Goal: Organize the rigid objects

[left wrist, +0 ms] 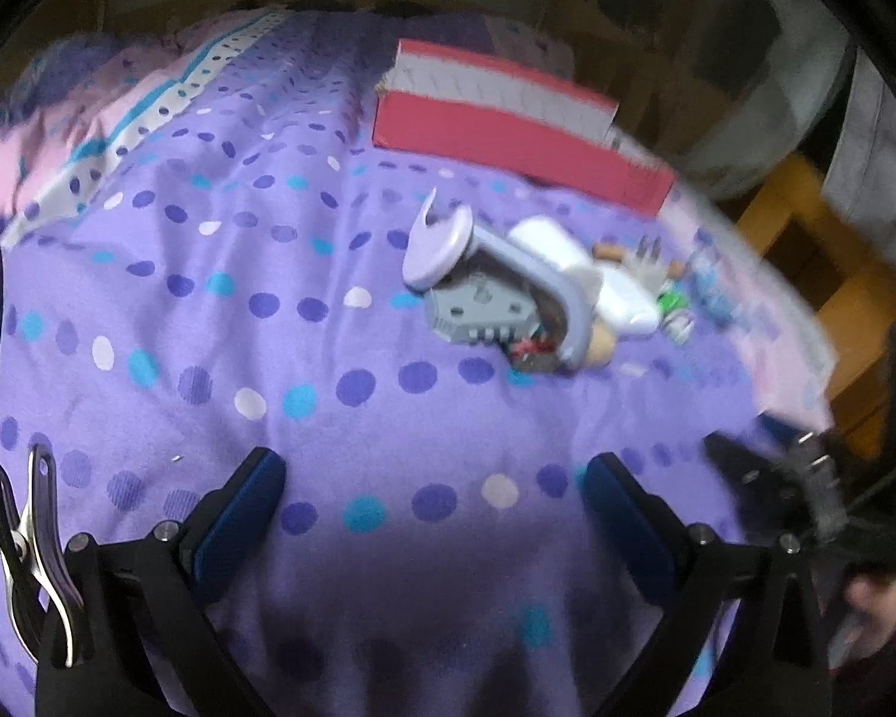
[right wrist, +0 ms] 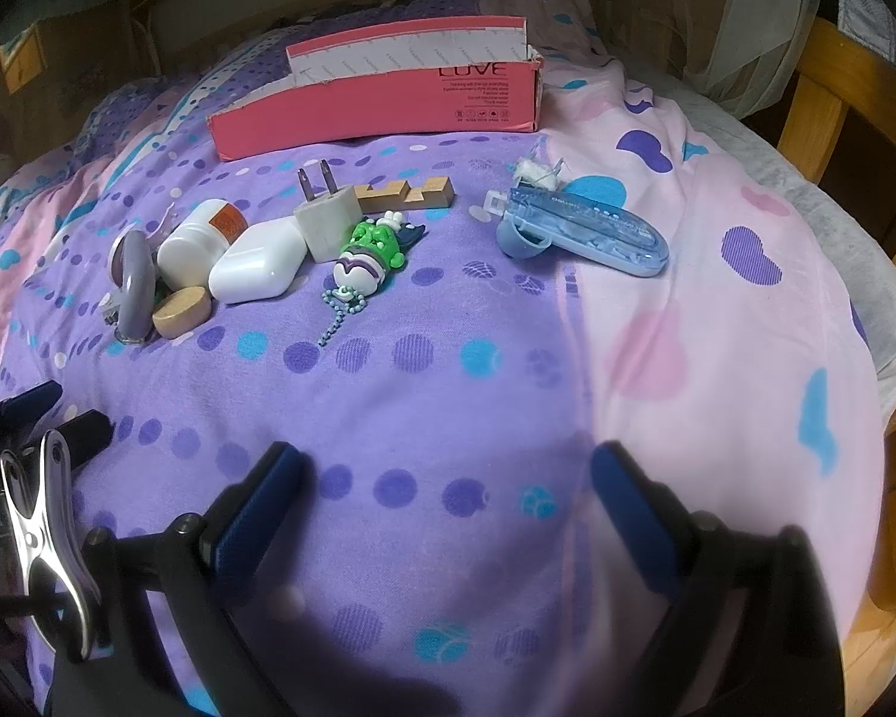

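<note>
Nearest in, both sets of jaws stand wide apart and empty — the right gripper [right wrist: 448,508] hovers over the purple dotted bedspread [right wrist: 388,418], the left gripper [left wrist: 436,514] likewise, neither touching a thing. My read: this is the approach before a first pick, nothing yet in the box.

Further out, the clutter lies in a tight huddle on the bed: a wooden disc [right wrist: 182,312] touching a lilac clamp-like tool [right wrist: 132,287], a white bottle [right wrist: 200,242], a white case [right wrist: 257,266] pressed against a wall plug [right wrist: 325,221], and a green keychain toy [right wrist: 367,254] with its bead chain trailing. A blue plastic case [right wrist: 591,230] sits well apart to the right — probably the easiest first grab, since nothing crowds it. Come down square across its narrow width and close gently; the soft bedding will give underneath.

Farthest back, the open pink box [right wrist: 376,107] waits as the likely destination.
</note>
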`<state>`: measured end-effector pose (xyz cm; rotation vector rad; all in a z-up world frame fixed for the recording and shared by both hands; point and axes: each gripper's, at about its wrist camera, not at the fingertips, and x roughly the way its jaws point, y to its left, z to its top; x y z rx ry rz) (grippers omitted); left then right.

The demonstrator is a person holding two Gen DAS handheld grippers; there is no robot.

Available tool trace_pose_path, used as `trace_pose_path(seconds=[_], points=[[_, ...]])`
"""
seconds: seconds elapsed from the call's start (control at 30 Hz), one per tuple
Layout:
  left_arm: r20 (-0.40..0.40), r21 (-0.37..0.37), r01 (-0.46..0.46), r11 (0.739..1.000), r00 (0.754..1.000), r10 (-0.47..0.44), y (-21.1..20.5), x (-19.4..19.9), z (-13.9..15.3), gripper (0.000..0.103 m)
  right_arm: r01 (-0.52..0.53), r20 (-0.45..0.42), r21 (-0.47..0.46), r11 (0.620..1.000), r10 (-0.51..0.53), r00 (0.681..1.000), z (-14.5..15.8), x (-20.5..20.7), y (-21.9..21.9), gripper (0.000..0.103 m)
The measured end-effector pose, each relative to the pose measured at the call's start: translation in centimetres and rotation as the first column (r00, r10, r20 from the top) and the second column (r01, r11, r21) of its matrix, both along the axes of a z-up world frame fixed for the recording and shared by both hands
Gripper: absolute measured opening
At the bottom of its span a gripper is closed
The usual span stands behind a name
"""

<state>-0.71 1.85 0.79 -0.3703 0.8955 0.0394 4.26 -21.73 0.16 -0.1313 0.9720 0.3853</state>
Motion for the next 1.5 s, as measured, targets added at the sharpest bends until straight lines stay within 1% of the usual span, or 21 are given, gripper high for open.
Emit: trace_pose_path(seconds=[0.07, 0.1, 0.27, 0.43, 0.5, 0.53, 0.6, 0.67, 0.73, 0.77, 0.8, 0.9, 1.07, 1.23, 1.3, 1.33, 1.37, 1.4, 1.43, 1.47, 1.5], points=[[0.018, -0.049, 0.004, 0.999, 1.0, -0.003, 0.8, 0.1, 0.6, 0.102, -0.001, -0.001, 0.004, 1.0, 0.001, 1.0, 0.1, 0.0, 0.0, 0.099], [0.029, -0.04, 0.011, 0.999, 1.0, -0.01, 0.8, 0.2, 1.1, 0.101, -0.002, -0.003, 0.007, 1.0, 0.002, 1.0, 0.1, 0.1, -0.1, 0.099], [0.197, 0.127, 0.05, 0.991, 0.977, -0.075, -0.8, 0.7, 5.4, 0.101, -0.005, 0.0, 0.026, 1.0, 0.005, 1.0, 0.5, 0.1, -0.4, 0.099], [0.21, 0.169, 0.13, 0.977, 0.964, -0.165, -2.1, 2.3, 6.9, 0.1, -0.001, -0.001, 0.058, 0.998, 0.001, 1.0, 0.6, 0.0, -0.6, 0.099], [0.141, 0.112, 0.184, 0.976, 0.97, -0.199, -2.5, 3.4, 6.2, 0.098, 0.001, 0.0, 0.069, 0.998, -0.001, 1.0, 0.6, 0.0, -0.7, 0.099], [0.109, 0.013, 0.204, 0.979, 0.973, -0.204, -2.2, 4.1, 5.3, 0.098, 0.002, -0.001, 0.076, 0.997, -0.002, 1.0, 0.6, 0.0, -0.7, 0.099], [0.081, -0.093, 0.178, 0.98, 0.982, -0.171, -1.6, 5.0, 4.0, 0.091, 0.004, -0.003, 0.091, 0.996, -0.004, 1.0, 0.6, 0.0, -0.9, 0.099], [0.019, -0.179, 0.085, 0.98, 0.996, -0.083, -0.4, 6.5, 2.0, 0.085, 0.005, -0.006, 0.1, 0.995, -0.004, 1.0, 0.6, 0.1, -1.1, 0.099], [-0.012, -0.251, 0.015, 0.968, 1.0, -0.019, 0.7, 7.3, 0.6, 0.071, 0.005, -0.009, 0.105, 0.994, -0.004, 1.0, 0.5, 0.1, -1.2, 0.099], [-0.016, -0.276, -0.013, 0.961, 1.0, 0.009, 1.1, 7.6, 0.1, 0.057, 0.004, -0.01, 0.113, 0.994, -0.003, 1.0, 0.5, 0.2, -1.4, 0.099], [-0.02, -0.277, -0.031, 0.96, 0.999, 0.027, 1.3, 7.8, -0.1, 0.034, 0.004, -0.01, 0.118, 0.993, -0.003, 1.0, 0.5, 0.2, -1.5, 0.099], [0.034, -0.302, -0.018, 0.953, 0.999, 0.03, 2.0, 7.3, 0.4, 0.015, 0.004, -0.009, 0.119, 0.993, -0.003, 1.0, 0.5, 0.2, -1.5, 0.099], [0.138, -0.355, 0.018, 0.935, 0.99, 0.034, 3.2, 4.5, 2.3, 0.015, 0.001, -0.008, 0.118, 0.993, -0.001, 1.0, 0.5, 0.2, -1.4, 0.099], [0.181, -0.293, 0.053, 0.955, 0.983, 0.001, 3.4, -0.2, 3.6, 0.015, 0.01, -0.021, 0.224, 0.974, -0.006, 1.0, 0.6, 0.5, -2.9, 0.099], [0.198, -0.24, 0.009, 0.971, 0.979, 0.04, 3.4, -1.5, 3.0, 0.015, 0.032, -0.039, 0.308, 0.951, -0.021, 0.999, 0.6, 0.8, -4.1, 0.097], [0.212, -0.199, -0.056, 0.978, 0.972, 0.099, 3.8, -2.6, 2.0, 0.015, 0.044, -0.052, 0.353, 0.935, -0.028, 0.998, 0.5, 1.0, -4.7, 0.097], [0.2, -0.203, -0.084, 0.975, 0.972, 0.125, 4.1, -2.9, 0.5, 0.015, 0.052, -0.06, 0.381, 0.923, -0.031, 0.998, 0.5, 1.1, -5.1, 0.097], [0.144, -0.255, -0.076, 0.964, 0.983, 0.115, 4.4, -2.4, -1.3, 0.016, 0.058, -0.068, 0.403, 0.913, -0.034, 0.997, 0.4, 1.2, -5.5, 0.097], [0.068, -0.347, -0.067, 0.935, 0.993, 0.097, 5.2, -1.6, -3.1, 0.016, 0.062, -0.075, 0.416, 0.907, -0.034, 0.997, 0.3, 1.4, -5.6, 0.097], [0.052, -0.426, -0.072, 0.902, 0.993, 0.103, 6.4, -1.3, -3.7, 0.016, 0.061, -0.074, 0.413, 0.909, -0.034, 0.997, 0.4, 1.4, -5.5, 0.096], [0.053, -0.454, -0.061, 0.889, 0.994, 0.096, 6.9, -1.2, -3.7, 0.016, 0.06, -0.068, 0.399, 0.915, -0.036, 0.997, 0.4, 1.3, -5.3, 0.092]])
